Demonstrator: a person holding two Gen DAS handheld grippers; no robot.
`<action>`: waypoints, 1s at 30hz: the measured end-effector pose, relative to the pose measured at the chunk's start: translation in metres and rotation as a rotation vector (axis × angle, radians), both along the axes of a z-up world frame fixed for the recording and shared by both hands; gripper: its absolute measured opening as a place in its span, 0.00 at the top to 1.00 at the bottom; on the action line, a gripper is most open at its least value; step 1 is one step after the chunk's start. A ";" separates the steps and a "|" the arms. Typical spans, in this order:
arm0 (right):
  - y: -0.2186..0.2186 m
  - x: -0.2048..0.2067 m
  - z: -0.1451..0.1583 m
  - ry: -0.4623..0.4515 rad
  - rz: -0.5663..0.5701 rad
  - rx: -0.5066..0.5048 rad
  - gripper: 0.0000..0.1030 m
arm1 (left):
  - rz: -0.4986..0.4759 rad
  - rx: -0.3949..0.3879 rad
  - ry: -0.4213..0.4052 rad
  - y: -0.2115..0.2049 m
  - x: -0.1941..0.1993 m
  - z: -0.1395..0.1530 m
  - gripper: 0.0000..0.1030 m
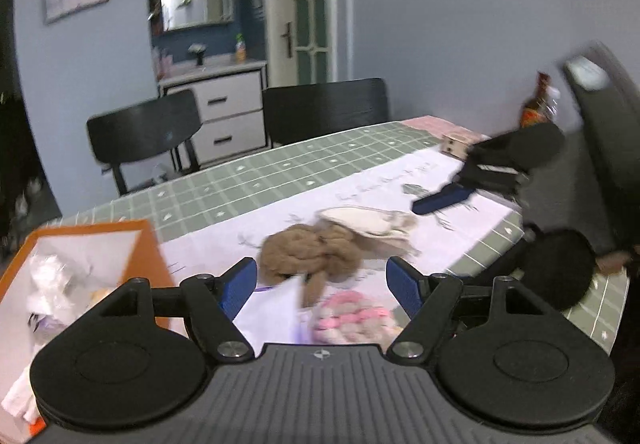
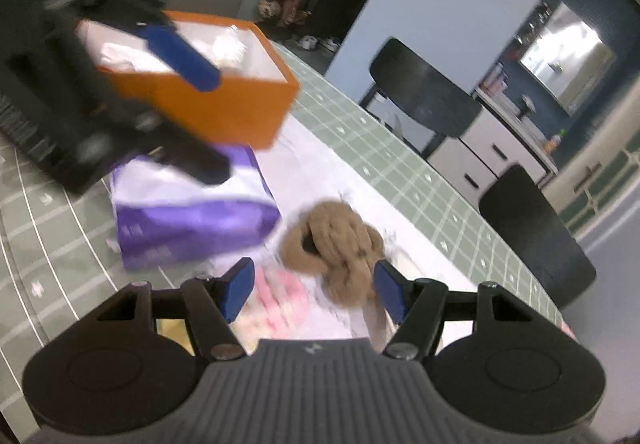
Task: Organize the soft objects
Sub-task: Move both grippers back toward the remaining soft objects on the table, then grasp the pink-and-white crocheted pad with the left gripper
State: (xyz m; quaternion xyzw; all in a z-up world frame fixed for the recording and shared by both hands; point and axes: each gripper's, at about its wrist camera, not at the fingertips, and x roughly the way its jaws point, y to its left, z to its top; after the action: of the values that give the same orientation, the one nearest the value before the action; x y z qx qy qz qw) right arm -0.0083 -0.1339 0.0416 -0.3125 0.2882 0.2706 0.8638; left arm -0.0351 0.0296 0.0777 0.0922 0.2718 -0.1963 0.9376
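A fuzzy brown knotted plush bundle [image 1: 310, 256] lies on the checked green tablecloth [image 1: 248, 180], right of the orange box [image 1: 148, 256]. Left gripper [image 1: 321, 282] and right gripper [image 2: 314, 286] hover over it, jaws apart, empty.

The left tongs [image 1: 321, 284] sit low in the middle of the left wrist view, tipped downward, their two blue pads spread wide with nothing clamped between them. In the same view the right tongs [image 1: 460, 192] show blurred at the right, blue pad aimed toward the lower left, with a dark sleeve [image 1: 560, 268] below them. From the right wrist view, the right tongs [image 2: 314, 288] are also parted and pitched downward, gripping nothing. The left tongs [image 2: 184, 60] appear there as a smeared dark shape at the upper left, one blue finger [image 2: 182, 58] slanting down to the right.
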 end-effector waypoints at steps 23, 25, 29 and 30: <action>-0.116 0.027 -0.067 0.052 -0.222 0.083 0.35 | 0.050 0.059 0.083 -0.077 -0.008 -0.108 0.15; -0.118 0.028 -0.071 0.055 -0.227 0.082 0.35 | 0.060 0.066 0.074 -0.081 -0.008 -0.113 0.15; -0.119 0.026 -0.073 0.051 -0.231 0.096 0.35 | 0.123 0.093 0.021 -0.087 -0.002 -0.118 0.15; -0.118 0.026 -0.073 0.050 -0.228 0.096 0.35 | 0.135 0.100 0.015 -0.088 0.000 -0.119 0.15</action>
State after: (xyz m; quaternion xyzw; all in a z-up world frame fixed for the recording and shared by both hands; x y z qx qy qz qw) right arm 0.0178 -0.2521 -0.0315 -0.2288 0.3302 0.1918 0.8954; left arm -0.0348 -0.0579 -0.0409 0.1188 0.2938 -0.1197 0.9409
